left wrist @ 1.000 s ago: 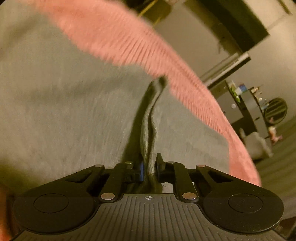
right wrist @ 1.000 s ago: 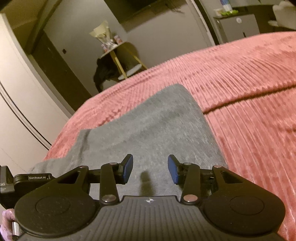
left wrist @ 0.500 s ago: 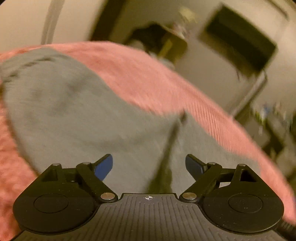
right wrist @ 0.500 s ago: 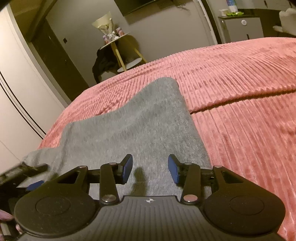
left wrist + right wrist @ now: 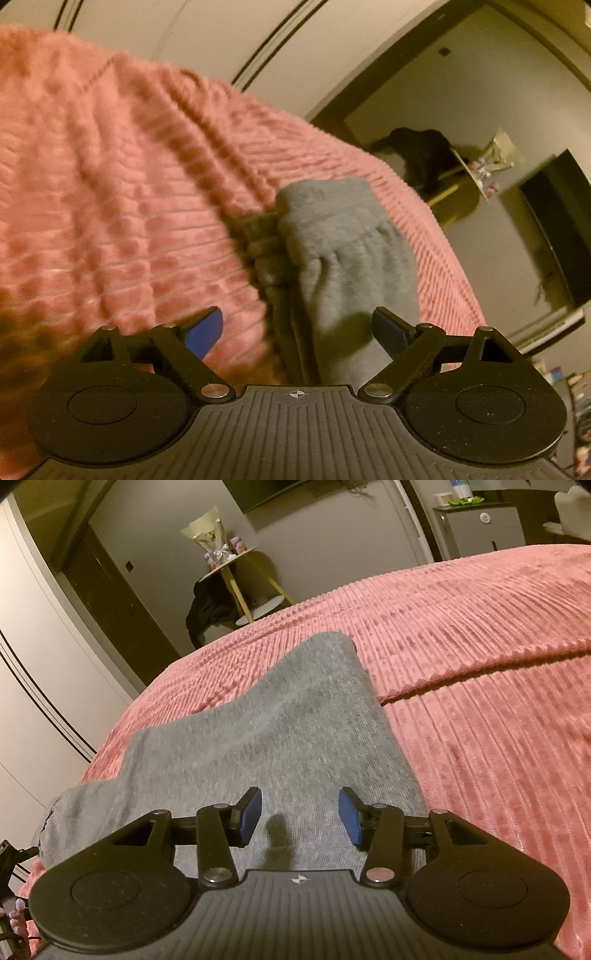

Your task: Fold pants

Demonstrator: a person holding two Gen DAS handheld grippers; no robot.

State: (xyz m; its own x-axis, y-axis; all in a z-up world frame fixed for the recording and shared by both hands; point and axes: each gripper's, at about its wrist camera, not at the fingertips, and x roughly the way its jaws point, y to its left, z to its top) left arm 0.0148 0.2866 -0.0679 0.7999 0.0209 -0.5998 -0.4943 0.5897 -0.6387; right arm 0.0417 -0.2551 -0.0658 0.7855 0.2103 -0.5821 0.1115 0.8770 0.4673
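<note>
The grey pants [image 5: 280, 738] lie folded flat on the pink ribbed bedspread [image 5: 480, 672]. In the left wrist view I see their gathered waistband end [image 5: 343, 251], stacked in layers. My left gripper [image 5: 297, 330] is open and empty, just above that end. My right gripper [image 5: 299, 818] is open and empty, hovering low over the near part of the grey fabric. A part of the left gripper [image 5: 11, 856] shows at the far left edge of the right wrist view.
The bedspread [image 5: 110, 192] has a long crease [image 5: 480, 679] to the right of the pants. Beyond the bed stand a small round table [image 5: 229, 572] with dark clothing hung on it, white wardrobe doors [image 5: 33, 646] and a grey cabinet [image 5: 480, 528].
My left gripper let go of the grey fold it pinched, opened wide and swung round to face the waistband end. My right gripper stayed open and barely moved.
</note>
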